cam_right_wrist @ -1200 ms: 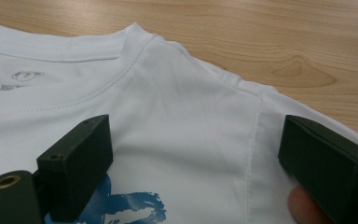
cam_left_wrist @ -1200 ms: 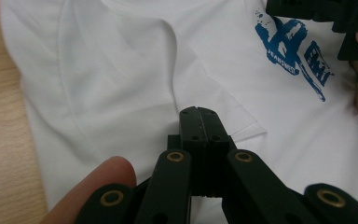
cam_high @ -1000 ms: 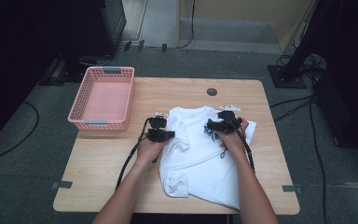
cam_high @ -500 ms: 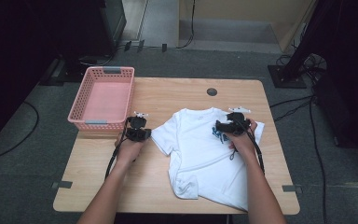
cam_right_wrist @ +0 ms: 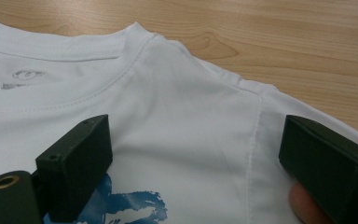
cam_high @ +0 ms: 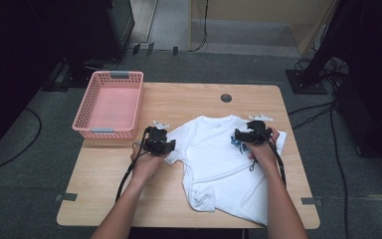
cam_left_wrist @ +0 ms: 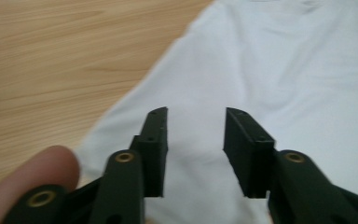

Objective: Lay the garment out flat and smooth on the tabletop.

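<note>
Over the last second the shirt [cam_high: 219,164] has been spread: a moment ago it lay bunched between the two hands, and now its upper half is drawn flat across the desk [cam_high: 189,99], with the left sleeve pulled out toward 9 o'clock and the right shoulder toward 3. The left hand-held gripper [cam_high: 165,145] has moved outward with that sleeve and now sits at its edge; in the left gripper view its jaws stand partly apart over white cloth and grip nothing. The right hand-held gripper [cam_high: 242,135] rests near the right shoulder, jaws wide apart over the seam beside the collar [cam_right_wrist: 121,44], above a blue print [cam_right_wrist: 121,205], holding nothing. This looks like flattening before a fold; the hem toward 6 o'clock is still rumpled, so more smoothing seems due. The desk is pale wood with a dark round port [cam_high: 226,97] at 12 o'clock. A pink basket [cam_high: 110,130], empty, stands at 10 o'clock. Grey floor, cables and dark stands surround it.
</note>
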The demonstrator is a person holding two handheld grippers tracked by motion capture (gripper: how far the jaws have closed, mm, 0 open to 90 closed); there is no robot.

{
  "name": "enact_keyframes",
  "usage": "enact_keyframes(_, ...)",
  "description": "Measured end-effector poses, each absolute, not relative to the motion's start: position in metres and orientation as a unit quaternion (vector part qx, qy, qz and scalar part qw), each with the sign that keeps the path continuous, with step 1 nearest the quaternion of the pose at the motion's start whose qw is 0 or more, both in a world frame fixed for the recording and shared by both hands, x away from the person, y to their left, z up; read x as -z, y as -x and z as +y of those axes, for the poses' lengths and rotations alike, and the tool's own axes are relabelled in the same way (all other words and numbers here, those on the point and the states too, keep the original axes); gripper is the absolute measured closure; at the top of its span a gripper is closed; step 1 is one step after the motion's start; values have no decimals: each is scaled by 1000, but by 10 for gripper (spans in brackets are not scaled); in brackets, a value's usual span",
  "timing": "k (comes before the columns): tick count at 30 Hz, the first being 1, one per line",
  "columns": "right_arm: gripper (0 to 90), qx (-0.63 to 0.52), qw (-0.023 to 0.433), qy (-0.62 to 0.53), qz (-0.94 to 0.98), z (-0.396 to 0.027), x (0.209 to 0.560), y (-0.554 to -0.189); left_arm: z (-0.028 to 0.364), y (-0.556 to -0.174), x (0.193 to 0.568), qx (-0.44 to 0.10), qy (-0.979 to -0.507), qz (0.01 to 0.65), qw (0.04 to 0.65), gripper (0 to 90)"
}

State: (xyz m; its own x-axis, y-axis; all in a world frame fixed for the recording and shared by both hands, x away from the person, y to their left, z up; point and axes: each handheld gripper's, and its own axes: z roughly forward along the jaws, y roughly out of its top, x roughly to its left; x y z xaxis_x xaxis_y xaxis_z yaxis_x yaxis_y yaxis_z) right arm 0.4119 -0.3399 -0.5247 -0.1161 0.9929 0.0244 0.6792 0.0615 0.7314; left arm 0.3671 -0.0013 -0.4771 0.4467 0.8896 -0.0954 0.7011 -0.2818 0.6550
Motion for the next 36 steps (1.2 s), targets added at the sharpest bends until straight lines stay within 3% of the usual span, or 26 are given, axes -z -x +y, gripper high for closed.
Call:
enact_keyframes(3,95,-305,257,-613,682,-340,525,-412,-12,-377,494,-125,-791,520,297,520)
enact_keyframes(7,95,-305,257,-613,682,-340,525,-412,-9,-383,499,-132,-775,539,303,530)
enact_keyframes(20,91,-302,255,-619,679,-341,524,-425,-8,-408,514,-223,-755,523,327,486)
enact_keyframes(23,131,-313,269,-638,650,-335,511,-425,-7,-411,517,-229,-754,514,339,425)
enact_keyframes(27,158,-332,286,-626,645,-318,503,-426,-7,-411,519,-233,-751,510,347,409)
enact_keyframes(29,158,-327,266,-625,657,-308,508,-434,-7,-412,519,-236,-749,516,343,378)
enact_keyframes(31,160,-318,260,-625,664,-298,515,-441,-5,-414,519,-235,-747,523,337,290)
enact_keyframes(36,173,-299,278,-631,660,-283,523,-459,-2,-420,519,-238,-745,526,334,271)
